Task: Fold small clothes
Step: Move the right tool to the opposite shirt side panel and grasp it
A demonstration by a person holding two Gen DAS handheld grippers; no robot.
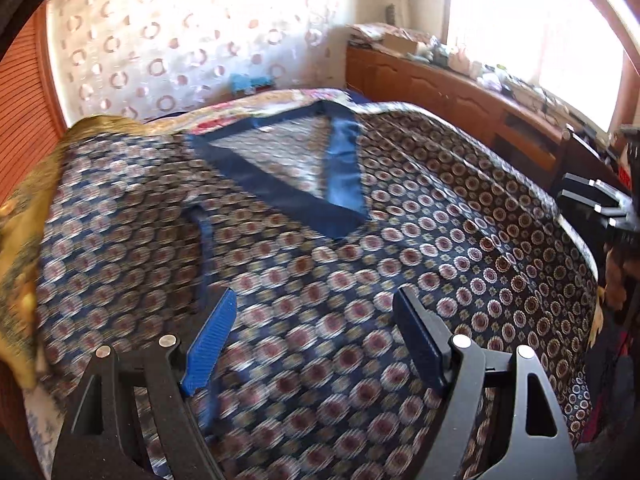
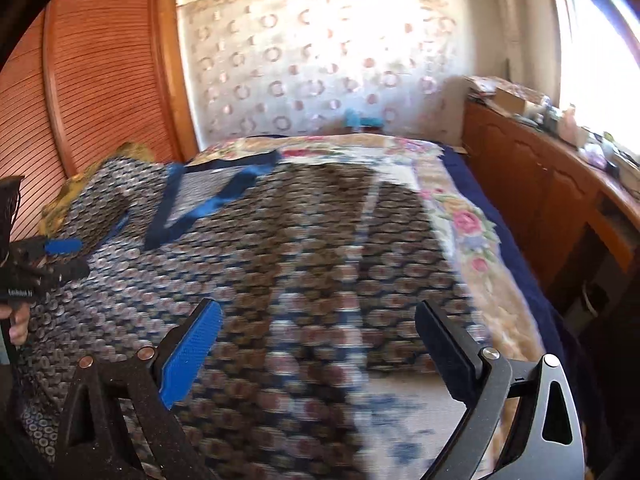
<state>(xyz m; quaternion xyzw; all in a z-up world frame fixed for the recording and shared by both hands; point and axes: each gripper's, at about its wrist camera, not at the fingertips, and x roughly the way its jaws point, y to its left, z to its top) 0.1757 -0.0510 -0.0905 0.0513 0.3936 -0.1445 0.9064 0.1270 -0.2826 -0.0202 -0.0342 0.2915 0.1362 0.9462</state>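
Observation:
A dark patterned garment (image 1: pixel 400 220) with round medallions and a blue V-shaped neckline trim (image 1: pixel 280 196) lies spread flat over the bed. In the left wrist view my left gripper (image 1: pixel 316 296) hovers open just above its lower middle, nothing between the blue pad (image 1: pixel 208 344) and the black pad. My right gripper (image 1: pixel 600 200) shows at that view's right edge, beside the bed. In the right wrist view the garment (image 2: pixel 280 232) fills the middle. My right gripper (image 2: pixel 318 308) stands wide open over its right part, holding nothing. My left gripper (image 2: pixel 74 258) is at the far left.
The bed carries a floral blanket (image 2: pixel 468 216) under the garment. A yellow-green cloth (image 1: pixel 24 220) lies bunched at the left. A wooden cabinet (image 2: pixel 540 184) with clutter runs along the right under a bright window. A louvred wardrobe door (image 2: pixel 100 80) stands left.

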